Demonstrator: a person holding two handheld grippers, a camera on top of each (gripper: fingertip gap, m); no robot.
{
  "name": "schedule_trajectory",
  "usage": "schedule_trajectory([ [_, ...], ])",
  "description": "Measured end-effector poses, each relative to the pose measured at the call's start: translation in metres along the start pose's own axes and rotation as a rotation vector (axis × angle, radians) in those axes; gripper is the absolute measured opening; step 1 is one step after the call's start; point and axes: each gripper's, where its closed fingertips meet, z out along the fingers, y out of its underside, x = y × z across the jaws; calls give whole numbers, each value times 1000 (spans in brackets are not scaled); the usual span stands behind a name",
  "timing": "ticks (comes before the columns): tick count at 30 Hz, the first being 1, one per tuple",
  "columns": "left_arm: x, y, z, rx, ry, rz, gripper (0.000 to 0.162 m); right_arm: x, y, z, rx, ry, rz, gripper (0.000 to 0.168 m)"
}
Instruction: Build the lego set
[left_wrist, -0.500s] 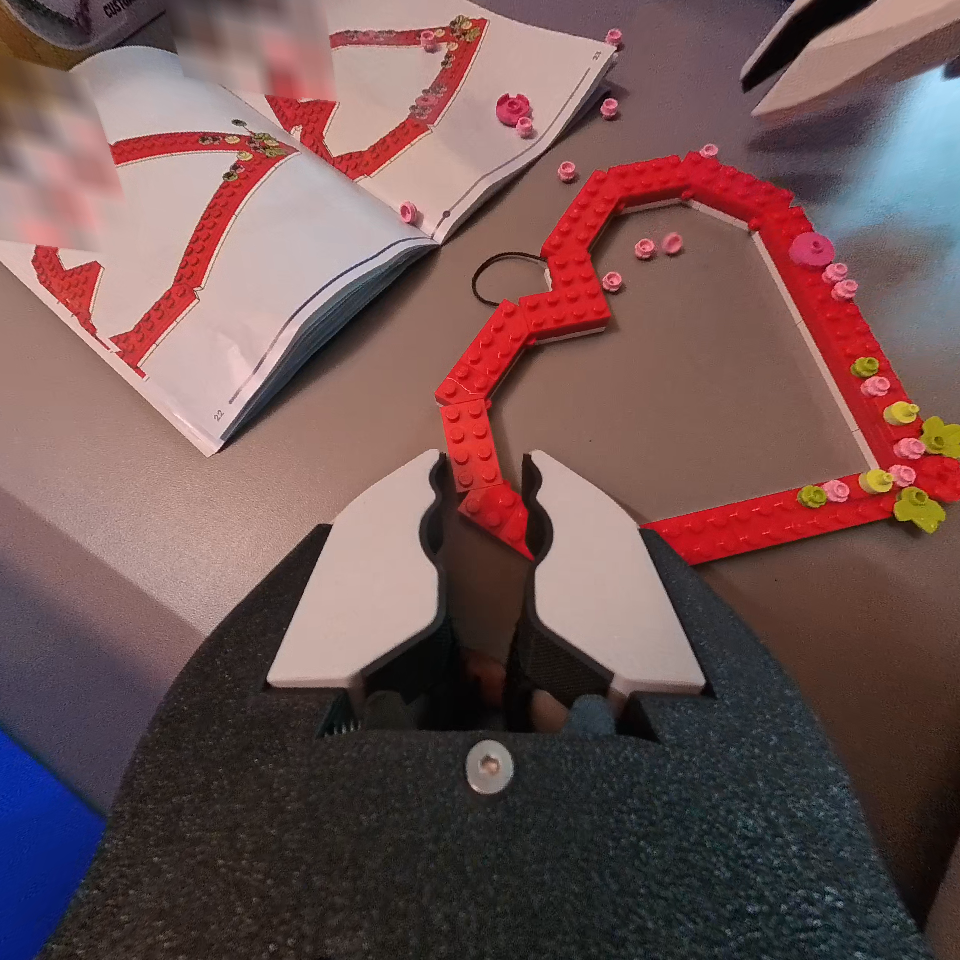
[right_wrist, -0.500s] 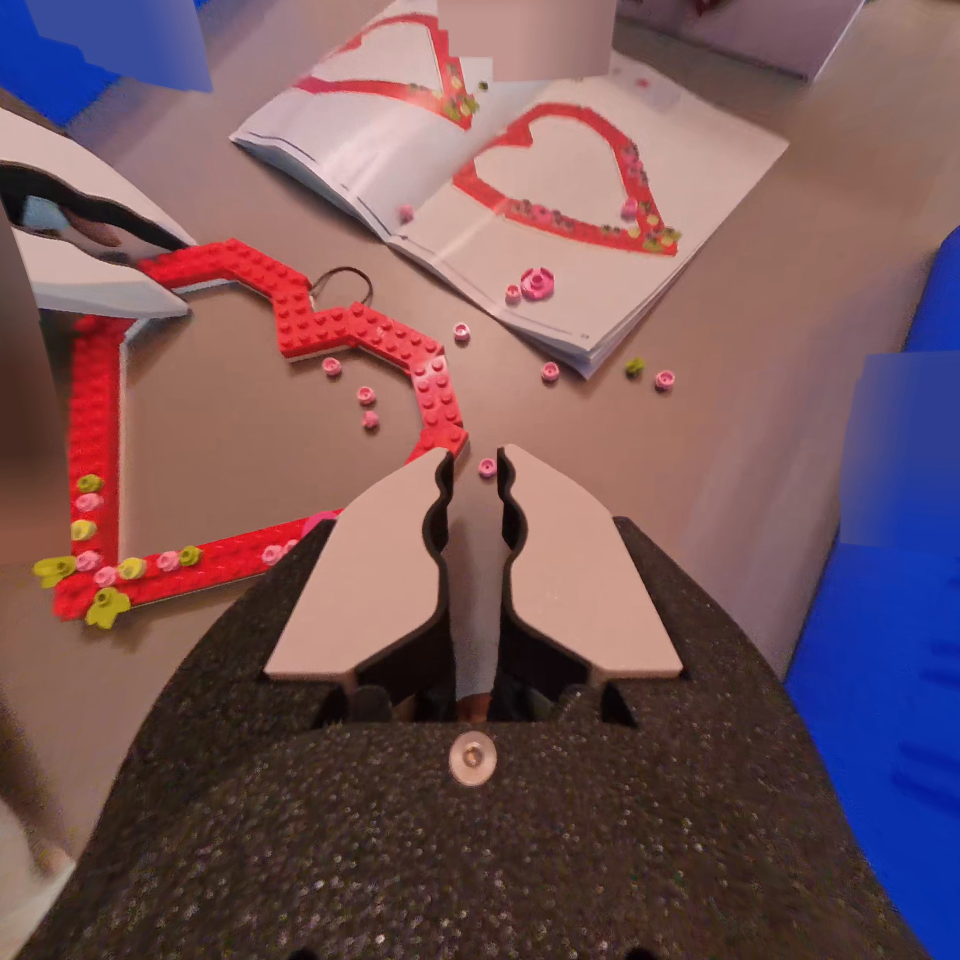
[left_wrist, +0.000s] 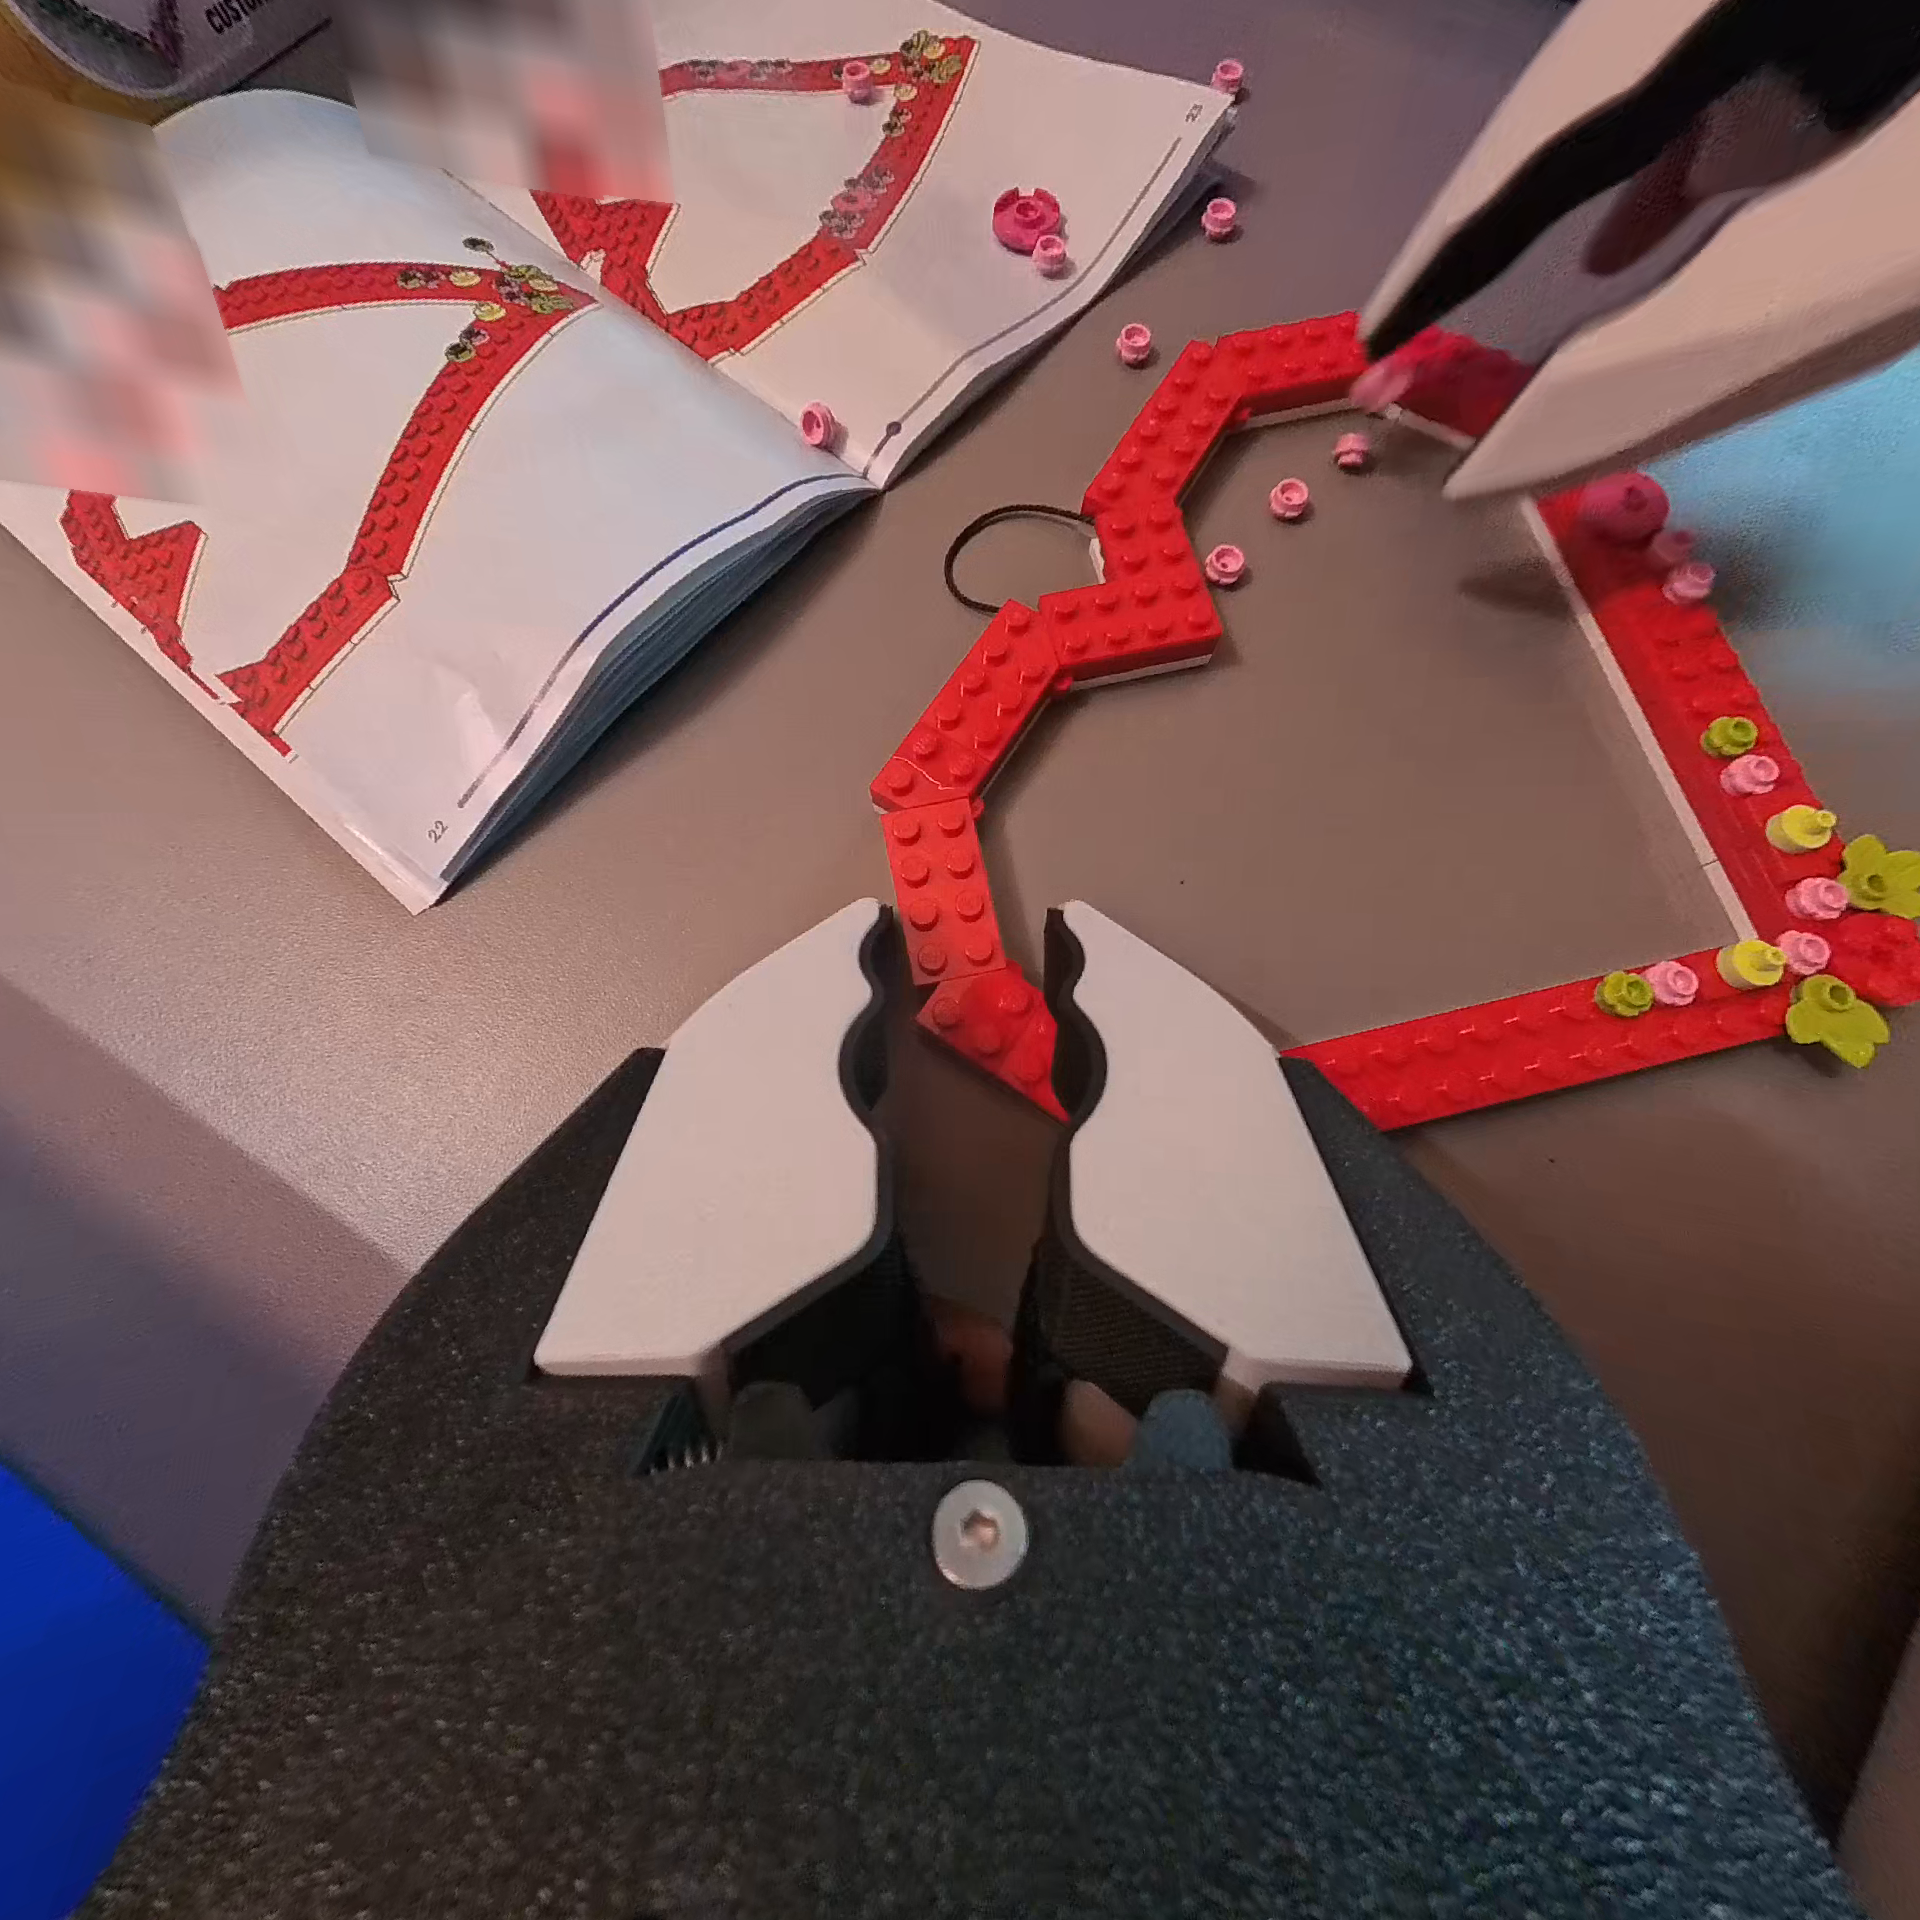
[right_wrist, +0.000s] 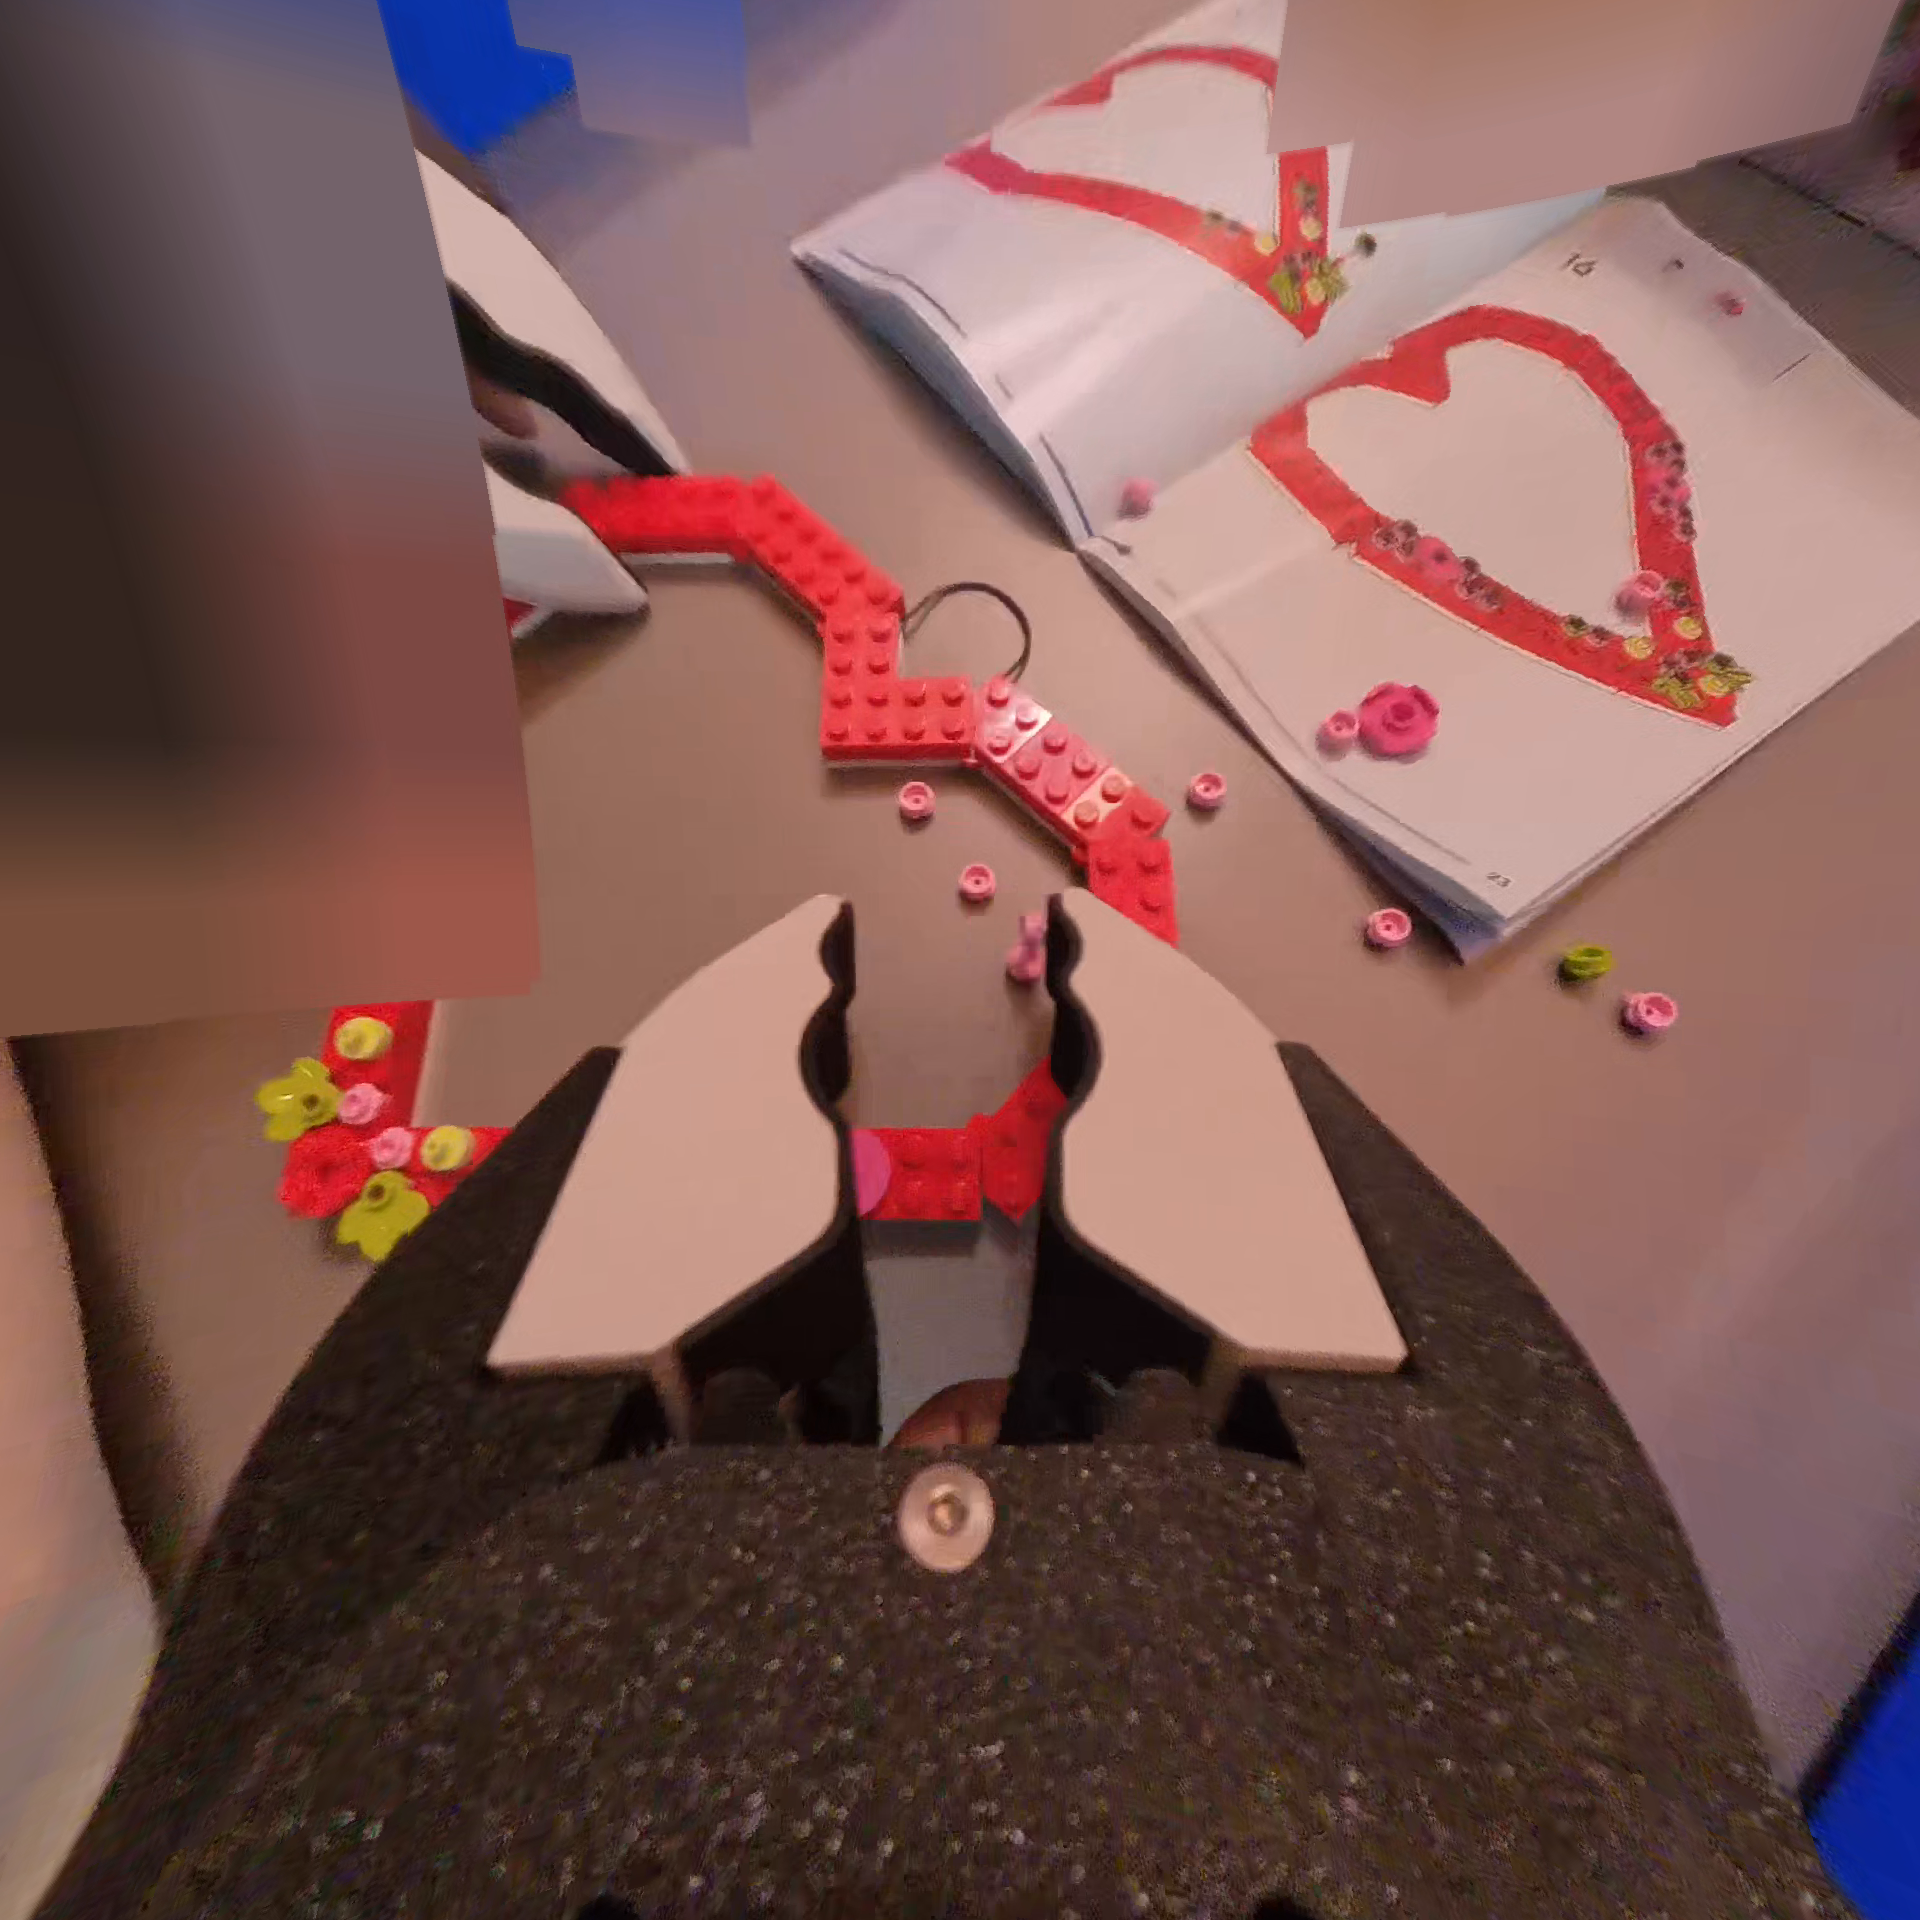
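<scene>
A red Lego heart frame (left_wrist: 1143, 613) lies flat on the brown table, with lime and pink flower studs (left_wrist: 1797, 831) along its lower right corner. My left gripper (left_wrist: 966, 925) is shut on the frame's near end, and a red wedge piece sits between its jaws. My right gripper (left_wrist: 1413, 416) is open above the frame's far lobe, with a small pink stud (left_wrist: 1382, 384) at its tip. In the right wrist view the frame (right_wrist: 883, 707) runs under my right gripper (right_wrist: 951, 925), and the pink stud (right_wrist: 1029, 945) rests against the right finger. The left gripper (right_wrist: 623, 520) holds the frame's far end.
An open instruction booklet (left_wrist: 520, 520) lies at the back left with a magenta round piece (left_wrist: 1023, 216) on it. Loose pink studs (left_wrist: 1288, 499) lie inside and around the frame. A black elastic loop (left_wrist: 997, 551) hangs at the heart's notch. A lime stud (right_wrist: 1584, 961) lies near the booklet. Measured from the fingertips, the lime stud (right_wrist: 1584, 961) is 10 cm or so from the right gripper and 20 cm from the left.
My right gripper has moved in over the frame's far lobe and its jaws have opened wider. My left gripper and the frame have stayed put.
</scene>
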Motion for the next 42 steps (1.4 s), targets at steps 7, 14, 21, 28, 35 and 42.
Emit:
schedule_trajectory([
  [7, 0, 0, 0, 0, -1, 1, 27, 77, -6, -8, 141, 246, 302, 19],
  [14, 0, 0, 0, 0, 0, 0, 27, 89, 10, 13, 2, 321, 203, 8],
  [21, 0, 0, 0, 0, 0, -1, 27, 1, -24, 5, 90, -73, 2, 9],
  [28, 1, 0, 0, 0, 0, 0, 27, 33, -30, 7, 143, 40, 134, 16],
  [35, 1, 0, 0, 0, -1, 1, 27, 56, -17, 24, -35, 139, 171, 14],
  [42, 1, 0, 0, 0, -1, 1, 27, 60, -9, 38, -146, 119, 174, 6],
])
